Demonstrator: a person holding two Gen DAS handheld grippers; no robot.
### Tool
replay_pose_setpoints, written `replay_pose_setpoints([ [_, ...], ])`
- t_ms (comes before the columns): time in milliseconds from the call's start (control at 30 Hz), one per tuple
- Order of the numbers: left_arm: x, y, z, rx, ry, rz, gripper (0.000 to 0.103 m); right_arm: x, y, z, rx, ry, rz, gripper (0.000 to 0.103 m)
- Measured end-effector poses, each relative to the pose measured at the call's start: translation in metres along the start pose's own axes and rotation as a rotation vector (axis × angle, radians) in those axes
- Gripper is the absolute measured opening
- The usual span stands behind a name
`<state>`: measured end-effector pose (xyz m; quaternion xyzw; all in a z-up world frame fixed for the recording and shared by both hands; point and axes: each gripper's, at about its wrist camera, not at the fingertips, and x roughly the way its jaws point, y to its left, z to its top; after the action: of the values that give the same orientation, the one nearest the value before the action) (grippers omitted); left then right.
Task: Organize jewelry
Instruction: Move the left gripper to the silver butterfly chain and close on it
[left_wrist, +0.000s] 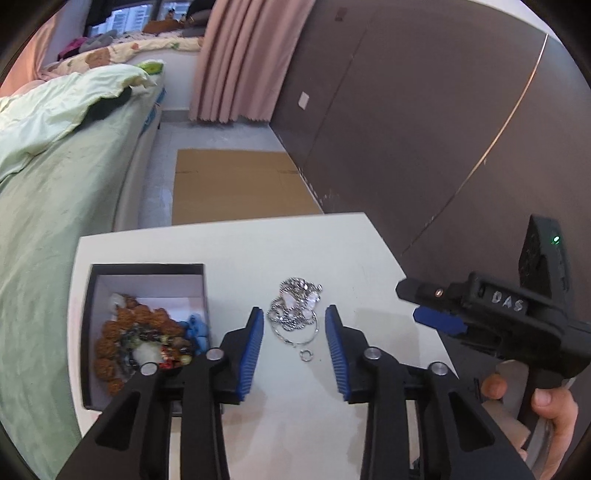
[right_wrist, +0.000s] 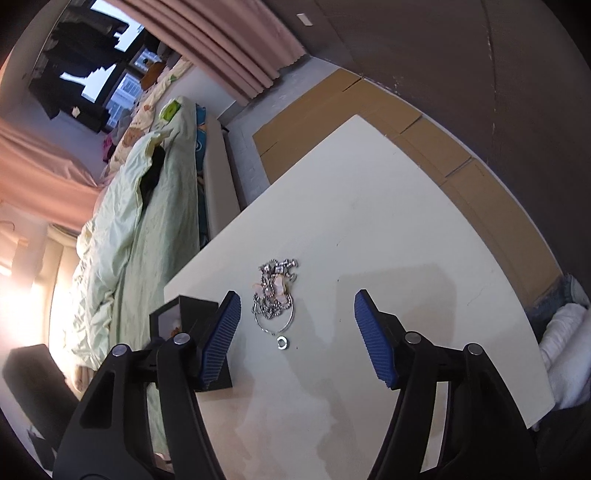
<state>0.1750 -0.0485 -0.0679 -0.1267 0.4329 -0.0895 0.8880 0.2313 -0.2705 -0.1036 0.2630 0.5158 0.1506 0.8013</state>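
— So, how do the jaws stand now?

— On the left gripper they are apart, one on each side of the silver chain pile, and they hold nothing. I think it is lined up like this so that closing will catch the whole heap. The right gripper is also wide apart and empty, and it hangs above the table near the same pile.

— Where does the jewelry lie?

— The pile lies in the middle of the table, with a small ring just beside it. The black box at the left already holds beads, so probably the chains must go there.

— Is there room to move?

— Yes, the surface around the pile is bare. However, the box stands near the table edge on the bed side, and its wall is just beside the left jaw, so a sideways carry should first lift over it.
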Motion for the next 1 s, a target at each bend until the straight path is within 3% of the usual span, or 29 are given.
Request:
replay_pose_setpoints([
  [300, 0.050, -0.016, -0.002, 0.051, 0.074, -0.030, 0.026, 0.000, -0.007, 0.010, 0.037, 0.013, 0.024, 0.065],
  [433, 0.069, -0.023, -0.009, 0.124, 0.082, -0.001, 0.026, 0.004, -0.005, 0.014, 0.033, 0.020, 0.024, 0.065],
  [833, 0.111, -0.021, -0.009, 0.130, 0.152, 0.059, 0.027, 0.014, -0.002, 0.027, 0.022, 0.044, 0.022, 0.065],
  [1000, 0.114, -0.027, -0.011, 0.164, 0.142, 0.082, 0.027, 0.020, -0.002, 0.029, 0.029, 0.054, 0.013, 0.065],
])
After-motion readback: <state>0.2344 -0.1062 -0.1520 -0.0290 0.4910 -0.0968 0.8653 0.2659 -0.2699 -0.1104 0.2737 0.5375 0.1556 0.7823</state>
